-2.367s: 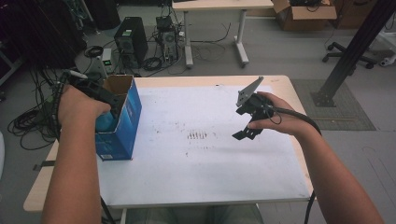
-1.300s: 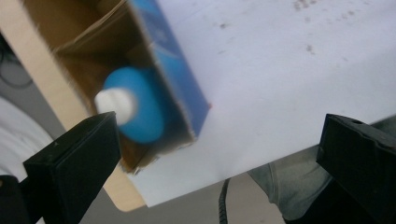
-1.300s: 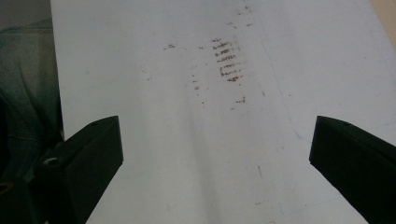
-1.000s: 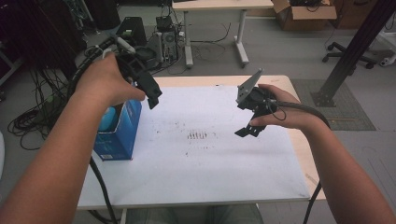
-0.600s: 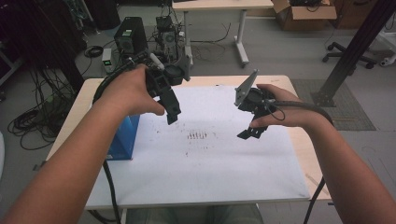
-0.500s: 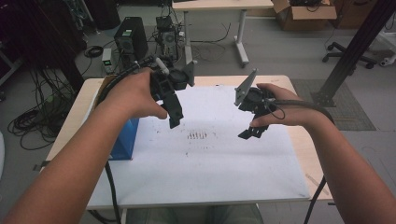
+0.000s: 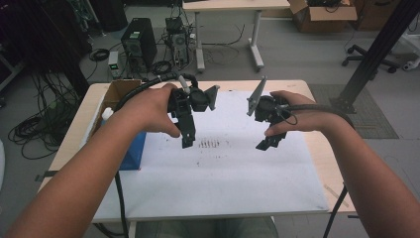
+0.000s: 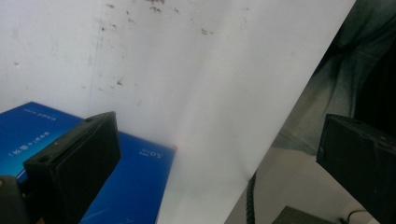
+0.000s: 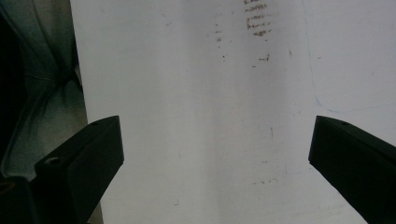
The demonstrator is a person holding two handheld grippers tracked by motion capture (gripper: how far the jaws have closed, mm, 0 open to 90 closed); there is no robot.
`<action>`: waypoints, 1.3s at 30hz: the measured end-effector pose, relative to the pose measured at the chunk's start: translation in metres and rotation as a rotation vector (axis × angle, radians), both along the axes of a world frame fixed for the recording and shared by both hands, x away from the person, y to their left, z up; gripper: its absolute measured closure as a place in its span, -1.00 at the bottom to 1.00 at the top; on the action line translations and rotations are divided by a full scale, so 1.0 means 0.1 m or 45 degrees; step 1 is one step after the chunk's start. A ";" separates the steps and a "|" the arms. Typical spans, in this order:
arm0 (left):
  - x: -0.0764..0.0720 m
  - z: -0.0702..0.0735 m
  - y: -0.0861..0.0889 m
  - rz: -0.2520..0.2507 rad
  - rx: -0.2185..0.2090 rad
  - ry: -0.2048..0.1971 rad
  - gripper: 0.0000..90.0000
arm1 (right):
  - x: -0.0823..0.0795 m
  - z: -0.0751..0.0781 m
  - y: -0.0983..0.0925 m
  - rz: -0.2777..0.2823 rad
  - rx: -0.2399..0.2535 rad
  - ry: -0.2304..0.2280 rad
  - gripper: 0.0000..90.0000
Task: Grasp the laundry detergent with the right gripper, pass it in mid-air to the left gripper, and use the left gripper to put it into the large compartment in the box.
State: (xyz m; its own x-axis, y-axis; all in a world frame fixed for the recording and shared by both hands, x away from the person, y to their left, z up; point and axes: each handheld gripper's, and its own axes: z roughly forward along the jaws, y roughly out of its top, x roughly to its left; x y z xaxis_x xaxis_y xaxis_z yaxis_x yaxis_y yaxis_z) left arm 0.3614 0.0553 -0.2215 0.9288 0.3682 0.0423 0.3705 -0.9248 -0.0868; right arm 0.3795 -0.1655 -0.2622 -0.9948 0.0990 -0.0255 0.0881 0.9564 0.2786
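High view. You hold the left gripper (image 7: 187, 130) over the white sheet (image 7: 218, 183) that covers most of the table (image 7: 324, 163), a little left of the sheet's middle and toward its far edge, jaws pointing down. Your right gripper (image 7: 270, 141) hangs over the same sheet, to the right of the middle, level with the left one and well apart from it. Between them, on the sheet, lies a small patch of dark marks (image 7: 210, 144). A blue box (image 7: 132, 148) stands at the table's left edge, open at the top, with your left forearm (image 7: 94, 168) passing over its near end. Cables trail back from each gripper along your arms.

Left gripper view. Your two black jaws rise from the bottom corners, spread wide with nothing between them. Behind them the white sheet (image 8: 187, 84) runs to its edge; the blue box (image 8: 135, 182) lies on it just beside the left-hand jaw, apart from both jaws. Grey cloth (image 8: 327, 93) shows beyond the sheet's edge.

Right gripper view. Your jaws stand released, far apart at the bottom corners, empty. The white sheet (image 9: 201, 116) spans the space between them, with the dark marks (image 9: 256, 21) near the top edge and grey cloth (image 9: 46, 107) past the sheet's edge.
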 end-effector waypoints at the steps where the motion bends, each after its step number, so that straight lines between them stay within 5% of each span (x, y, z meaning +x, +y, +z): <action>1: 0.00 -0.01 0.00 -0.015 0.006 0.004 -0.99 | 0.01 -0.01 0.00 0.004 -0.006 0.001 -0.93; 10: 0.06 -0.08 0.05 -0.098 -0.010 0.005 -0.99 | 0.08 -0.05 -0.02 0.005 -0.041 0.022 -0.93; 39: 0.13 -0.11 0.26 -0.067 -0.051 0.001 -0.99 | 0.14 -0.10 0.03 0.018 -0.063 0.046 -0.93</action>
